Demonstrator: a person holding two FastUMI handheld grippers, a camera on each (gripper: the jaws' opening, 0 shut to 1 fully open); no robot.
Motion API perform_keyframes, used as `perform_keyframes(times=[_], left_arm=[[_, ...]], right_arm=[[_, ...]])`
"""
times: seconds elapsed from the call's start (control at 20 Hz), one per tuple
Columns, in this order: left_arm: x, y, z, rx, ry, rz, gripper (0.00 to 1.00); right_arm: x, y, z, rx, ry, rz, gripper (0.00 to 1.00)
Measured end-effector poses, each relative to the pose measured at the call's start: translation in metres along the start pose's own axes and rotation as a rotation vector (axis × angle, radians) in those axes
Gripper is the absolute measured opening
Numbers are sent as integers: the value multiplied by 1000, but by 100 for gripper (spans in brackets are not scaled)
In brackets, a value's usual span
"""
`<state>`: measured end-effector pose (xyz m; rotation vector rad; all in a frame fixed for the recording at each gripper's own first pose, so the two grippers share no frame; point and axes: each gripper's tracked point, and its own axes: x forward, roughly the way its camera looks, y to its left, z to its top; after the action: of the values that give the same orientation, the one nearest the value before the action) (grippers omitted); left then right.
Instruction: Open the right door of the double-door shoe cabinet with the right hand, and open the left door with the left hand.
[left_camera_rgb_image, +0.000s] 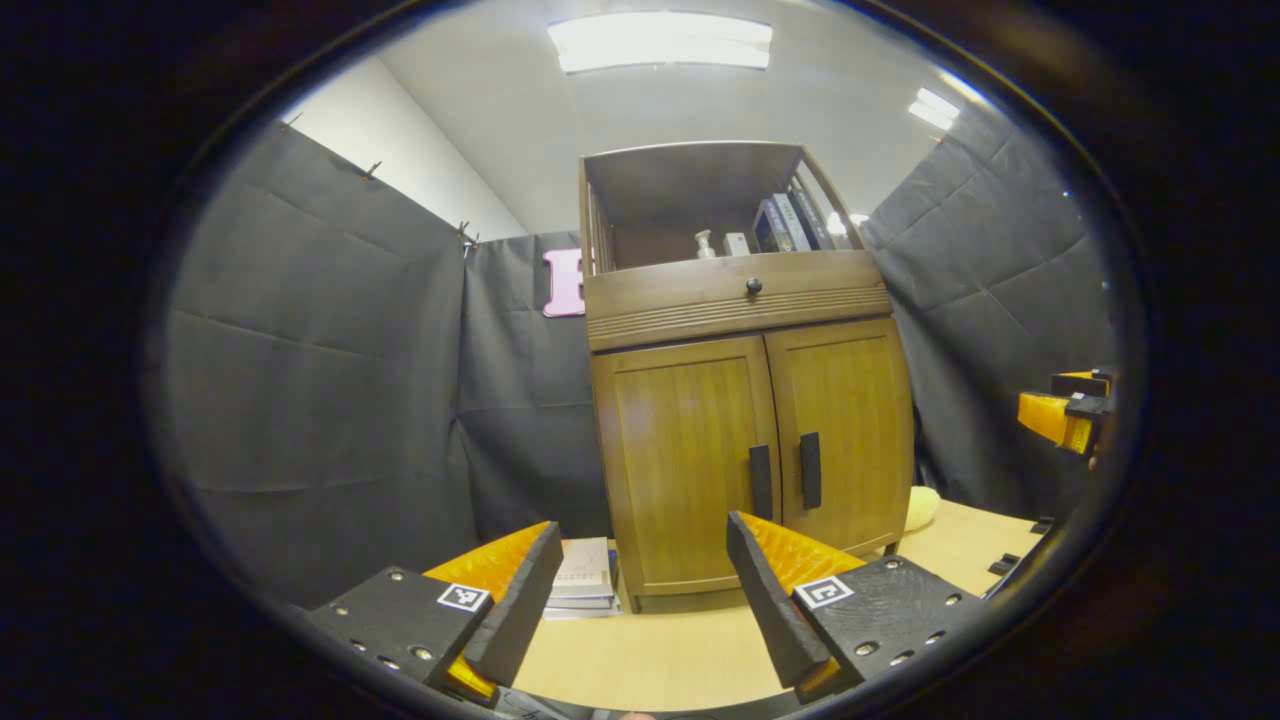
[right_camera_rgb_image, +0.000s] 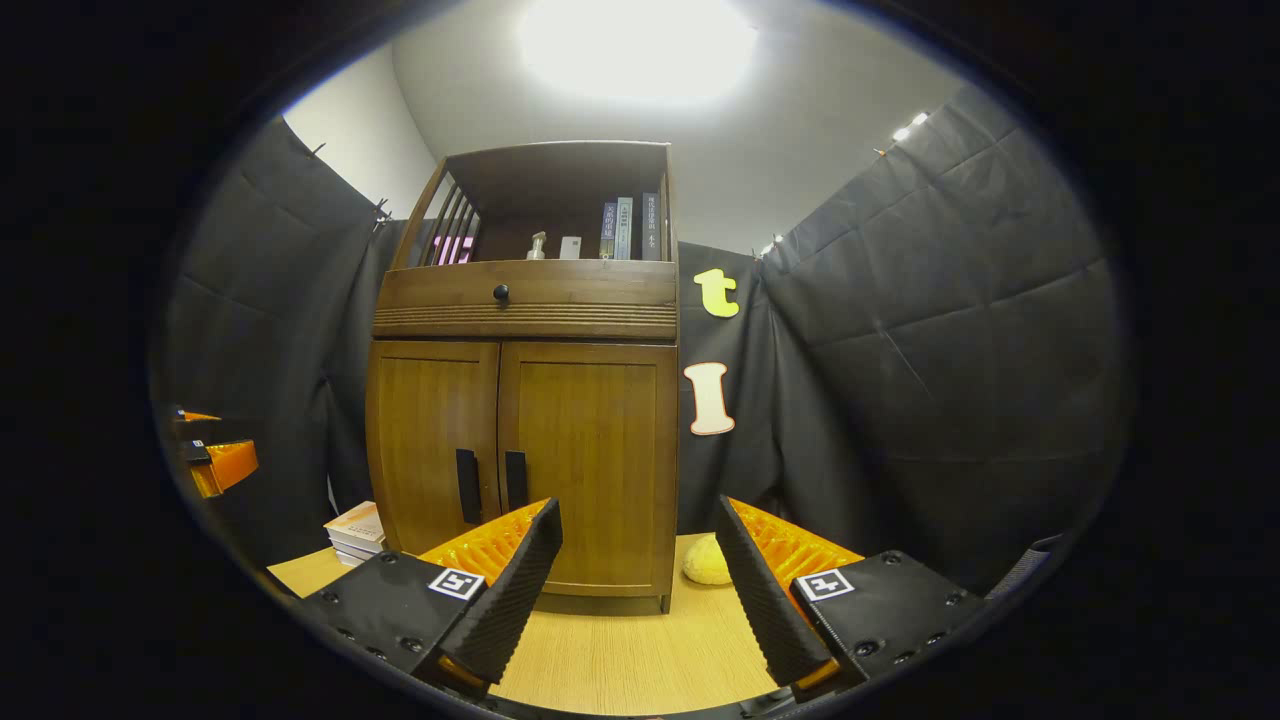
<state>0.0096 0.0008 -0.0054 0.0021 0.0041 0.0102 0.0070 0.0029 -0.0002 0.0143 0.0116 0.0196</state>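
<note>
left gripper view: I look from the table's (left_camera_rgb_image: 640, 650) front-left, facing the shoe cabinet (left_camera_rgb_image: 745, 400), which sits right of centre, well apart.
right gripper view: from front-right, low, cabinet left of centre, approx same range.
tilt: both angled upward, ceiling light in frame.
shared: cabinet front w/ both doors, tabletop, book stack (right_camera_rgb_image: 355, 535), yellow lump (right_camera_rgb_image: 708, 560).

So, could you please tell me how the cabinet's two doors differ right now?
The left door carries its handle on its right edge, the right door on its left edge. Books lie beside the left door, a yellowish lump beside the right. Both are wooden, shut and untouched.
</note>
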Motion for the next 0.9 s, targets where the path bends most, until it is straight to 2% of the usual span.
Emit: perform_keyframes(times=[0.3, 0.9], left_arm=[[4, 5, -1, 4, 0, 16, 96], [-6, 28, -5, 12, 7, 84, 96]], right_arm=[[15, 7, -3, 4, 7, 27, 97], [93, 65, -4, 34, 9, 146, 97]])
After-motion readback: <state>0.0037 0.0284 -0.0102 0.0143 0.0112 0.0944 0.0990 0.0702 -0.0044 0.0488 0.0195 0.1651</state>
